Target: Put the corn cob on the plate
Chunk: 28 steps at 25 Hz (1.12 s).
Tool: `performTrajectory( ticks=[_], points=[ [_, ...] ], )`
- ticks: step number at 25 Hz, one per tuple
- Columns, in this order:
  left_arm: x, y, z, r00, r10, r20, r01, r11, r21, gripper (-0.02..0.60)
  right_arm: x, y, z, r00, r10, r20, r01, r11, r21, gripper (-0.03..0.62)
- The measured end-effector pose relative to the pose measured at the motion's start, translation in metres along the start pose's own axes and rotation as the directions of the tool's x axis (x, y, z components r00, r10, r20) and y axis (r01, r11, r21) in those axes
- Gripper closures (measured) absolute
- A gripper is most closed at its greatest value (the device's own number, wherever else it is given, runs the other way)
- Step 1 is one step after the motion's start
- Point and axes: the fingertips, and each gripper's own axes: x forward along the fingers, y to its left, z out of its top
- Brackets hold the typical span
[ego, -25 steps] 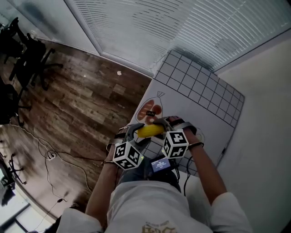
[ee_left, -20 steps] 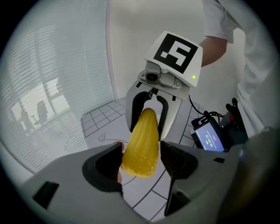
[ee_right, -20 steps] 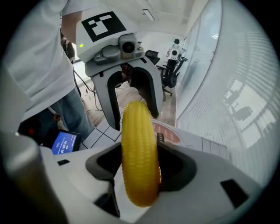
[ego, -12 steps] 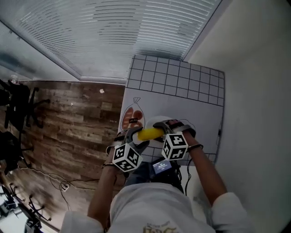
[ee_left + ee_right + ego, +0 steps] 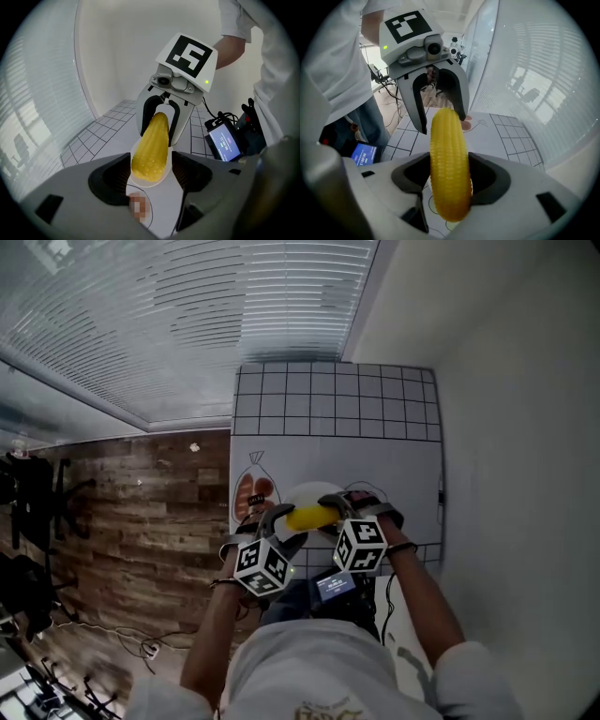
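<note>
A yellow corn cob [image 5: 311, 516] hangs level between my two grippers, just above a white plate [image 5: 309, 493] on the table. My left gripper [image 5: 279, 519] is shut on one end and my right gripper [image 5: 345, 508] on the other. In the left gripper view the corn cob [image 5: 151, 147] fills the gap between my pads, the plate [image 5: 151, 183] shows under it, and the right gripper [image 5: 161, 112] clasps the far end. The right gripper view has the corn cob [image 5: 449, 168] pressed between its pads, with the left gripper [image 5: 440, 110] at the far tip.
A white mat with a black grid [image 5: 337, 409] covers the table's far half. A printed bag drawing [image 5: 248, 493] lies left of the plate, near the table's left edge. Wooden floor [image 5: 141, 502] lies to the left, a white wall to the right. A small screen [image 5: 333, 585] hangs at the person's waist.
The head view has swung round, so the table now stands square ahead and the plate shows under the corn. Both grippers keep hold of the cob and have shifted sideways together.
</note>
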Motion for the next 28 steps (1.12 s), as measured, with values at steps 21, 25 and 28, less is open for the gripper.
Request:
performTrajectory(
  ticks=[21,25,28],
  points=[
    [0.031,0.016,-0.032,0.995,-0.058,-0.081,0.053,0.997,-0.055,0.311,0.053,-0.012,-0.028,1.0,-0.011,-0.028,0.012,0.998,0.061,0.341],
    [0.033,0.018,-0.033,0.995,-0.061,-0.078,0.055,0.995,-0.078,0.311,0.057,-0.011,-0.033,0.999,-0.022,-0.041,0.024,0.999,0.037,0.341],
    [0.035,0.017,-0.036,0.995,-0.064,-0.078,0.057,0.994,-0.093,0.311,0.058,-0.011,-0.034,0.999,-0.02,-0.029,0.022,0.998,0.061,0.341]
  ],
)
